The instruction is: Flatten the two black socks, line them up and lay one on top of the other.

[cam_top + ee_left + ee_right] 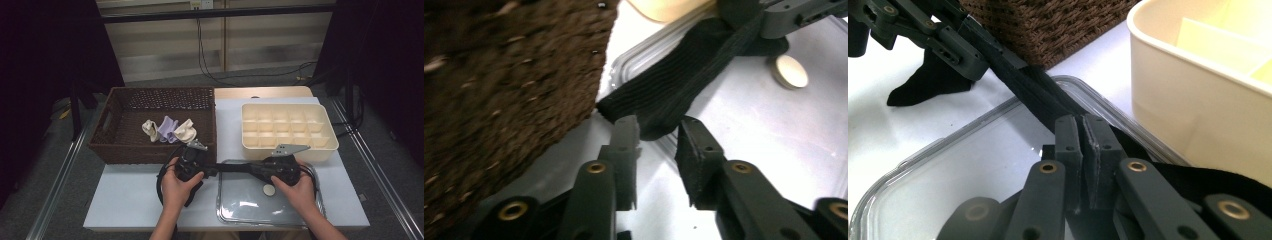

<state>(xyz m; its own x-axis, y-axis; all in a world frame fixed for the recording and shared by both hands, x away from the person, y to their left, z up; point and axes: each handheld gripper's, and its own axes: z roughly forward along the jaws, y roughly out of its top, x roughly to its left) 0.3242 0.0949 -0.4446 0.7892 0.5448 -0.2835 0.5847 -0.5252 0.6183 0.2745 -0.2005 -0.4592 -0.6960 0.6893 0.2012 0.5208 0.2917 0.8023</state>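
Two grippers shared one black sock [234, 167], stretched over the clear tray [235, 210]. Left of the tray, the left gripper [658, 131] had its jaws spread around the sock's end; that end could slide free. Over the tray, the right gripper [1082, 131] pinched the sock, hand level.

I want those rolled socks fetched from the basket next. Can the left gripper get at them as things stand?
Probably yes: the basket is open-topped, the rolled socks lie uncovered near its front wall, just beyond the left gripper, whose fingers are open.
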